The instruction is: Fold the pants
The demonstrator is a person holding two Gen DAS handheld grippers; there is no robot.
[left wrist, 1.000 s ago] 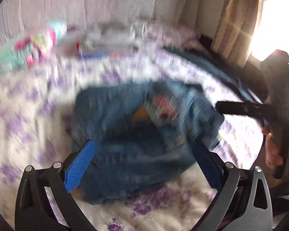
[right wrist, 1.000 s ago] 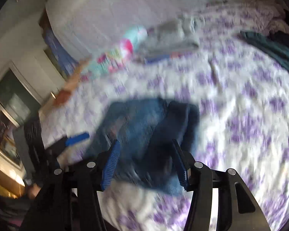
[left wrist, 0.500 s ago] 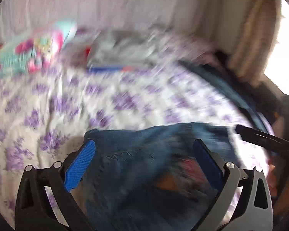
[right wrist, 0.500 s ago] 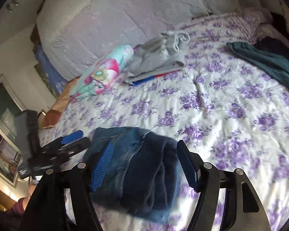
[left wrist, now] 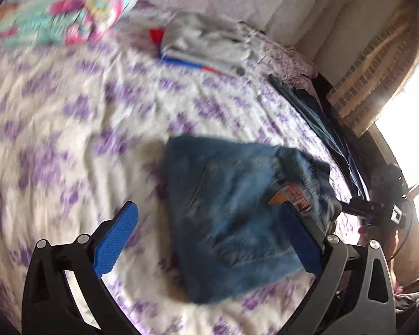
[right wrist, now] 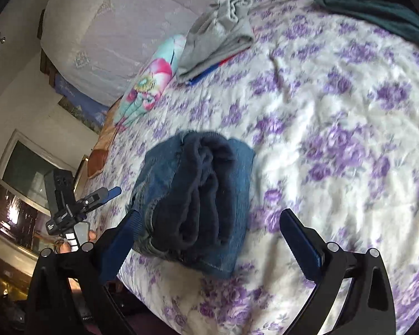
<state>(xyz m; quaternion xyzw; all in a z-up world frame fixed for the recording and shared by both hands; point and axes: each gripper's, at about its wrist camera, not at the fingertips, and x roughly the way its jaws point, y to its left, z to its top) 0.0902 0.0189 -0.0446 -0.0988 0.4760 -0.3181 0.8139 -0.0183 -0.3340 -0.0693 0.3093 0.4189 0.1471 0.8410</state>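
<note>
The blue denim pants (left wrist: 237,212) lie folded into a compact bundle on the purple-flowered bedspread (left wrist: 69,139) near the bed's front edge. In the right wrist view the pants (right wrist: 198,201) show their rolled dark folds on top. My left gripper (left wrist: 206,237) is open and empty, raised just above and in front of the bundle. My right gripper (right wrist: 209,240) is open and empty, with the bundle between and beyond its blue pads. The left gripper also shows in the right wrist view (right wrist: 97,195), to the left of the pants.
A folded grey garment (right wrist: 218,39) on a blue and red item lies at the back of the bed beside a colourful pillow (right wrist: 148,83). A dark teal garment (right wrist: 377,16) lies at the far right edge. A bright window (left wrist: 405,111) is to the right.
Both grippers have pulled back and risen from the pants. The folded bundle stays on the bed, now seen a little farther away and off to the right in the left wrist view.
</note>
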